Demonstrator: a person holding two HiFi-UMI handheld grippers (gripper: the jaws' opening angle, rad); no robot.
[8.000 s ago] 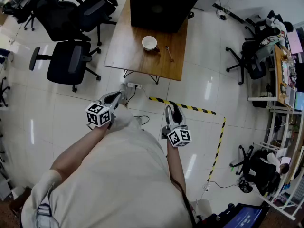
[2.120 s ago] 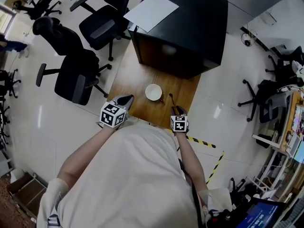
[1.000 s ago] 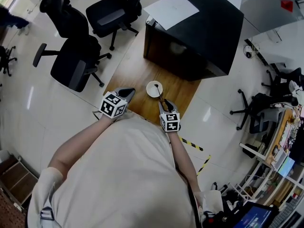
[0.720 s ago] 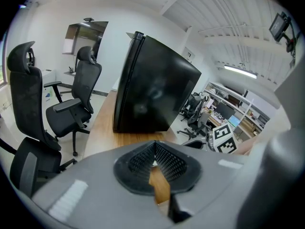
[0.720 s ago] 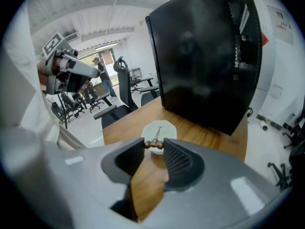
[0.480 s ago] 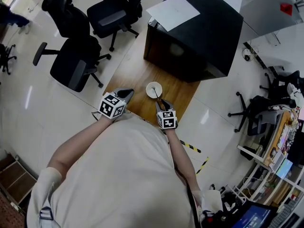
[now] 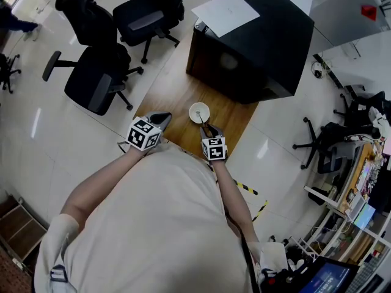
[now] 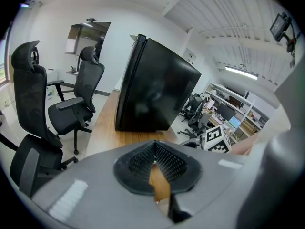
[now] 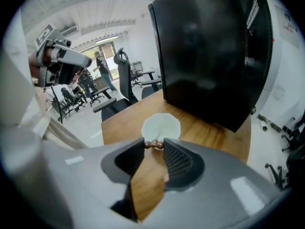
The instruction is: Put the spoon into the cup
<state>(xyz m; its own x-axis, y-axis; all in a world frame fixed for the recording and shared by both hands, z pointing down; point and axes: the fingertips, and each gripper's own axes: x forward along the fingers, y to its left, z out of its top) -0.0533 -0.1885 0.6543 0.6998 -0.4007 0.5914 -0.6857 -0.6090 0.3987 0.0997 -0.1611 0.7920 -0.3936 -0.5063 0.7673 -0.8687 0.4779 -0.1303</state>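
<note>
1. The cup is white and stands upright on the wooden tabletop. It is on the bare strip between the big black box and the near edge, roughly midway between the left and right edges.
2. The right gripper hangs over the near edge just in front of the cup and tips downward toward it.
3. Its jaws are pinching the spoon. The brown, beaded handle end lies crosswise between the two ribbed pads at their tips.
4. From above, the thin shaft runs from those jaws forward to the cup. Its far end is over the cup's mouth, though I cannot tell whether it touches the inside.
5. The left gripper is over the near left corner of the tabletop, well apart from the cup. Its jaws are pressed together at the tips, with only wood showing through the wedge behind them.
6. The black box takes up the far end of the tabletop, and a white sheet of paper lies on its top.
7. Black office chairs stand on the floor off the left edge.
</note>
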